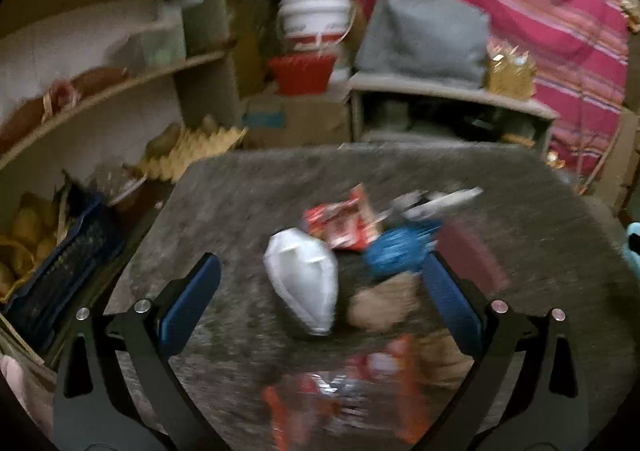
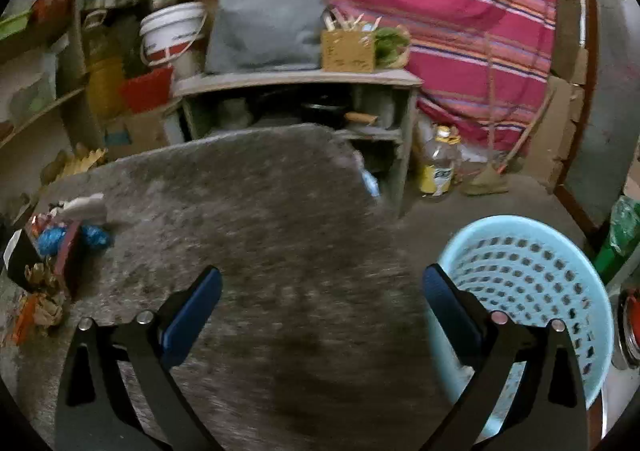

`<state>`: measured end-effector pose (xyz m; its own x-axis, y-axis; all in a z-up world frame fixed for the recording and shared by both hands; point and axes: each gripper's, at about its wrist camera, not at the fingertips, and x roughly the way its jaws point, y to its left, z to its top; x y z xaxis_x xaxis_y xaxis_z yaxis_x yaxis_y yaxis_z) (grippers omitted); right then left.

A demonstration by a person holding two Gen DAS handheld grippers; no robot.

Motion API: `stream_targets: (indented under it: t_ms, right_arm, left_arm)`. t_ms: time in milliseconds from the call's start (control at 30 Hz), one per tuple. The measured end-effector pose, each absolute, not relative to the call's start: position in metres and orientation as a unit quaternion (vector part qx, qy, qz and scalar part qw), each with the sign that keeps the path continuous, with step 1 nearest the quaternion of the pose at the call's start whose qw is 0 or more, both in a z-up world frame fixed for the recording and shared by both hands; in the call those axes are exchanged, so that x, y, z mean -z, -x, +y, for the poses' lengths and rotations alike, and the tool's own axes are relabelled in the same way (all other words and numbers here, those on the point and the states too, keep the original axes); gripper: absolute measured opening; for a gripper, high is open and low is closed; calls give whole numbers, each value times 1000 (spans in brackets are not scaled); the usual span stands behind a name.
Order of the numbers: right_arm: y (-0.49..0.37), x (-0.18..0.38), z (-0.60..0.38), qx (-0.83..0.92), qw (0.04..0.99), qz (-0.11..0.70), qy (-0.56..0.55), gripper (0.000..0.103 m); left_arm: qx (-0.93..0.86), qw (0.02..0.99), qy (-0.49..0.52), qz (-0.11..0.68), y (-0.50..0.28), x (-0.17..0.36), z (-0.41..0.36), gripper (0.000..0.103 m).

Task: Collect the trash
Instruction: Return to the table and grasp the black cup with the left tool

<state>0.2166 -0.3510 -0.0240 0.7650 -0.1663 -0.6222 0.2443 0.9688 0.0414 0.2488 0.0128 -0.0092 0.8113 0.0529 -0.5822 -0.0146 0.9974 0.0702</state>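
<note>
The trash (image 1: 344, 251) lies heaped on the grey mat (image 1: 240, 191): white pouch (image 1: 304, 287), red wrapper (image 1: 344, 223), blue wrapper (image 1: 396, 251). The left gripper (image 1: 320, 283) gapes empty over it. The right gripper (image 2: 322, 287) gapes empty beside the basket (image 2: 532, 275); shelves (image 2: 296, 79) crowd behind

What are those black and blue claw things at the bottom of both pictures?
They are tongs that a person holds, one in each hand, with a little camera on each. One picture looks along the left tongs, the other along the right tongs. Both are open and hold nothing. In front of the left ones, rubbish lies on a grey table: a white packet, a red wrapper and something crumpled and blue. Beside the right ones stands a light blue basket.
</note>
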Motion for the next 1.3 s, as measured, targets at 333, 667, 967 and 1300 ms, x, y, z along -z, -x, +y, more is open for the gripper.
stream_targets:
  t_ms: [333,667,967,1300]
  right_arm:
    - [-239,33,-319,78,936,335,-75,98]
    - [-253,38,-278,50,937,341,-52,98]
    - [-259,43,-253,31,937,347,-38,98]
    - [-263,43,-222,-5,937,349,-17,98]
  left_arm:
    - [-63,930,-2,362,-281,39,72,99]
    - [-74,926,15,370,-271,44,109,98]
    - [-48,917,-33,395,-282,69,88,98]
    - [-42,923,-15,383,-280,62,99,74]
